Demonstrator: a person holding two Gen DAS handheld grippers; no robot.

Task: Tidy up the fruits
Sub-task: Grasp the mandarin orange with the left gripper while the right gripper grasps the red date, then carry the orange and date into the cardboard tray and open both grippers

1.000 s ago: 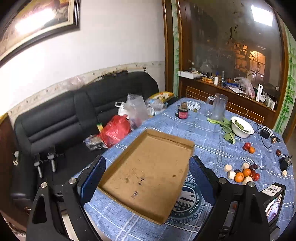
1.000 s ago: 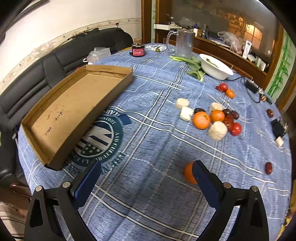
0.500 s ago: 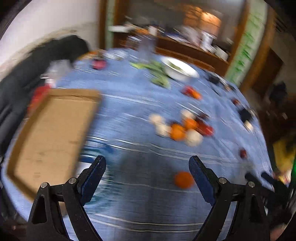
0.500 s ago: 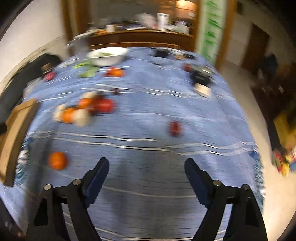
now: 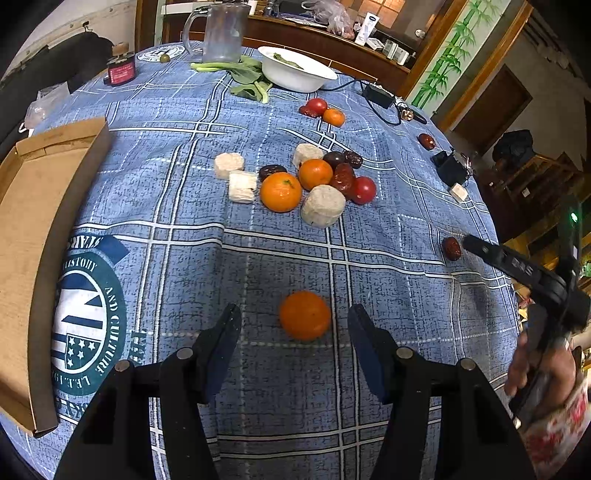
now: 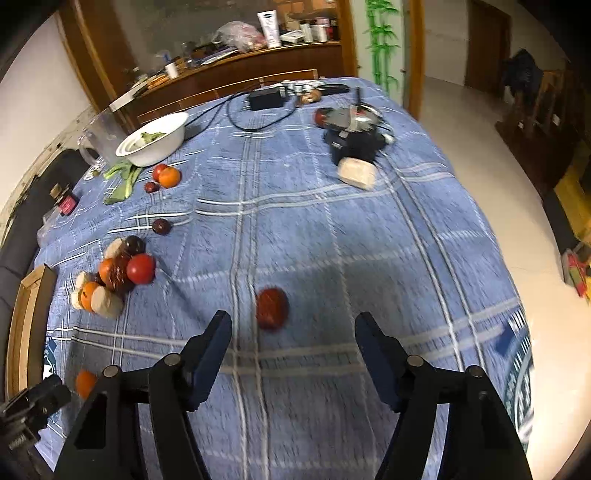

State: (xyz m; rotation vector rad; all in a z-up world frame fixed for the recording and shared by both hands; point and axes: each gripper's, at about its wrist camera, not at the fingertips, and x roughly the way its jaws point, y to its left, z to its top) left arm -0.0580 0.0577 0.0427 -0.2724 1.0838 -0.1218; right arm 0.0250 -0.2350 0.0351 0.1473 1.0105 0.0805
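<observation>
Closing around nothing yet, the left tool (image 5: 294,334) hangs over a lone round orange tangerine (image 5: 304,315) lying on the blue checked worktop (image 5: 184,147), its pads either side but clear of the fruit. The right tool (image 6: 293,341) is likewise narrowing, a dark red oval date (image 6: 272,308) between its pads and untouched. A flat brown cardboard tray (image 5: 26,229) sits at the left; a heap of mixed fruit (image 5: 303,181) lies farther off.

Cardboard tray (image 5: 33,229) cut off by left frame edge in both views. Right hand (image 5: 543,373) blurred at lower right, partly out of frame. Dark red fruit (image 6: 272,308) motion-blurred; kind unclear. Sideboard clutter (image 6: 258,33), upper frame, too small to identify.
</observation>
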